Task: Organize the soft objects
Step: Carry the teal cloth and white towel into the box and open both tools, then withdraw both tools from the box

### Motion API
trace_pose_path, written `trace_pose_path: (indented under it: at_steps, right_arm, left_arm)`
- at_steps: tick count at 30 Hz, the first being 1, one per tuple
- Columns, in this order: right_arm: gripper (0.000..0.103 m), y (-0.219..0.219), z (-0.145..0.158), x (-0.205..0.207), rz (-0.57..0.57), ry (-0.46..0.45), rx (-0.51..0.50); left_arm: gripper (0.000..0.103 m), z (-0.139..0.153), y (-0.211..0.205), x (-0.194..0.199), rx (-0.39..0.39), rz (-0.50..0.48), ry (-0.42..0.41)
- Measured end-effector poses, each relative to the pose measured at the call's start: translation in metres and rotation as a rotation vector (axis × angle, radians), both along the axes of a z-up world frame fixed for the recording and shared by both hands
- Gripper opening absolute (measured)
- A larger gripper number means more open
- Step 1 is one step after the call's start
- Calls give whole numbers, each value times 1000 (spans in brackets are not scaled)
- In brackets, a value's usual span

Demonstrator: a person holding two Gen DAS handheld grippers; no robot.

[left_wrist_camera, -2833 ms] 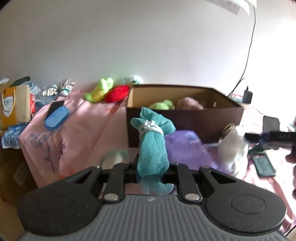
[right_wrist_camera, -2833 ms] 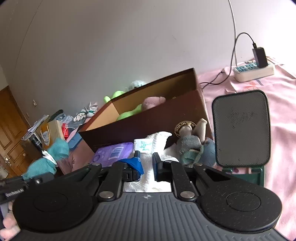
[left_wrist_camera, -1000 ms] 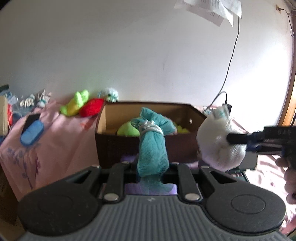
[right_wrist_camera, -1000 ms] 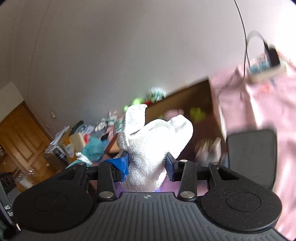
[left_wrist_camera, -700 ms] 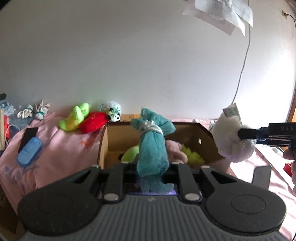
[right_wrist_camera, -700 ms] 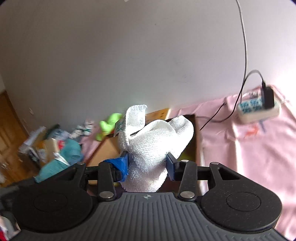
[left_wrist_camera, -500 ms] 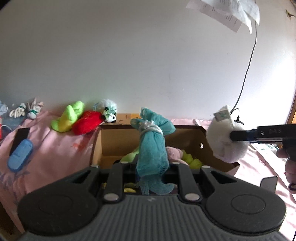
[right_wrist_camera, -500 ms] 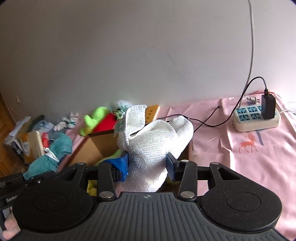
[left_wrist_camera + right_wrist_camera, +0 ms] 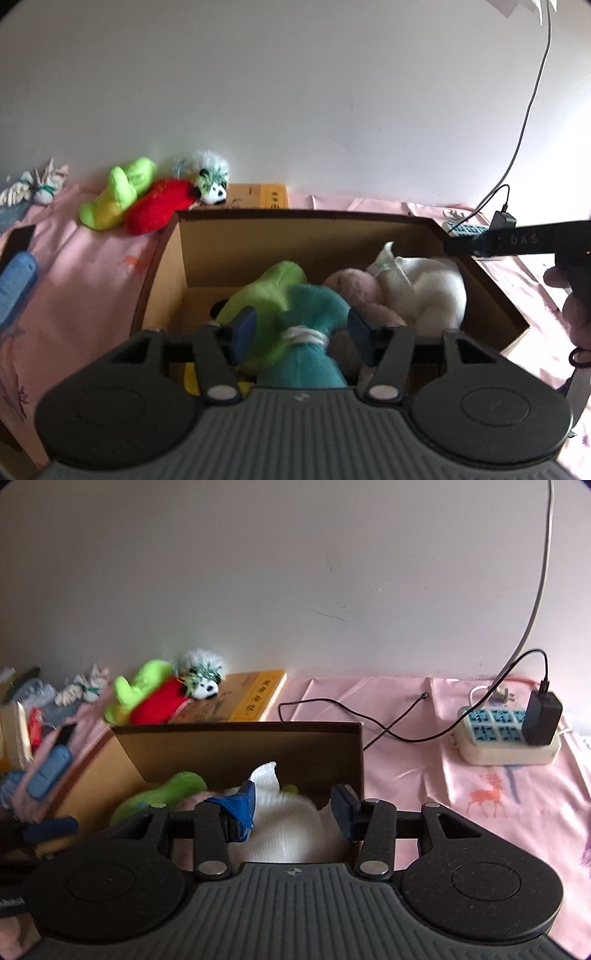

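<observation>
Left wrist: teal bundle (image 9: 308, 347) lies loose between parted fingers (image 9: 243, 328), inside the box (image 9: 162, 266).

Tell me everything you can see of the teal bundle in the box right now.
The teal bundle is a soft knitted-looking cloth, rolled up and cinched near its middle by a white band. It lies inside the cardboard box, resting against the green plush and beside the pink plush. The left gripper stands open around it, its blue pads apart on either side; whether they touch the cloth I cannot tell. Its lower end is hidden behind the gripper body.
</observation>
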State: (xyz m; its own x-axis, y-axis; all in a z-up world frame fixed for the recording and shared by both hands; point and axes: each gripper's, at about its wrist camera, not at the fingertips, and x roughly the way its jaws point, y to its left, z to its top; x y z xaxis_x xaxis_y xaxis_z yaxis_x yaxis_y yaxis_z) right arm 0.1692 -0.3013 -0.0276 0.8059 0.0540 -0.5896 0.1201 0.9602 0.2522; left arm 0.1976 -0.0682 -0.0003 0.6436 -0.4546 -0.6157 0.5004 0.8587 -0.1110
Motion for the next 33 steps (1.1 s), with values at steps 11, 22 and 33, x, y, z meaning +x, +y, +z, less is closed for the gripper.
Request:
trace_pose_path:
  at_steps: [11,22,33]
  right_arm:
    - [30,23,20,-40,26,-42,79]
    - [30,46,33,-97,37,-66,124]
    - [30,59,14,-158,51,-100,162]
  left_arm:
    - [63,26,21,-19,-5,82,-16]
    - [66,49,31,-68,105,186,-57]
    - [69,49,44,-113,164,234,-58]
